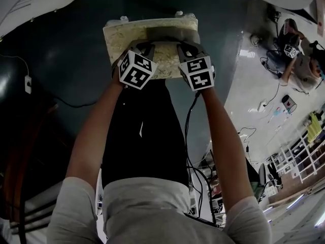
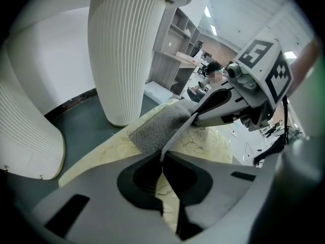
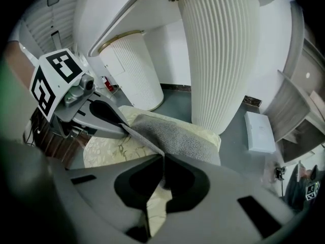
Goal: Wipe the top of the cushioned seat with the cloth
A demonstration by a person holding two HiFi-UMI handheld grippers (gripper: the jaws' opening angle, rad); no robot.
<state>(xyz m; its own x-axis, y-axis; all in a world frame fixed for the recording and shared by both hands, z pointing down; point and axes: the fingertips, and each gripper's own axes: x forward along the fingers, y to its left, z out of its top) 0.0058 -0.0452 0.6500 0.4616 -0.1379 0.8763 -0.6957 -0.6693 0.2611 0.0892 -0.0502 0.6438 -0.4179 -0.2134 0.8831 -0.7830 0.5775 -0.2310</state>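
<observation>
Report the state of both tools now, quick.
Left tool: closed on the cloth.
Right tool: closed on the cloth.

Things counted
One seat (image 1: 119, 39), one cloth (image 1: 170, 33) and two grippers (left gripper (image 1: 145, 47), right gripper (image 1: 183, 48)) are counted; two columns are seen, near column (image 3: 218, 60) at one o'clock, far column (image 3: 133, 75) at eleven.

In the head view, the left gripper (image 1: 147, 46) and right gripper (image 1: 182, 47) cover the near edge of the cloth (image 1: 170, 33) and part of the cushioned seat (image 1: 117, 34) (its underside is hidden too). 1 distant person (image 1: 299, 60) is too small to make out.
</observation>
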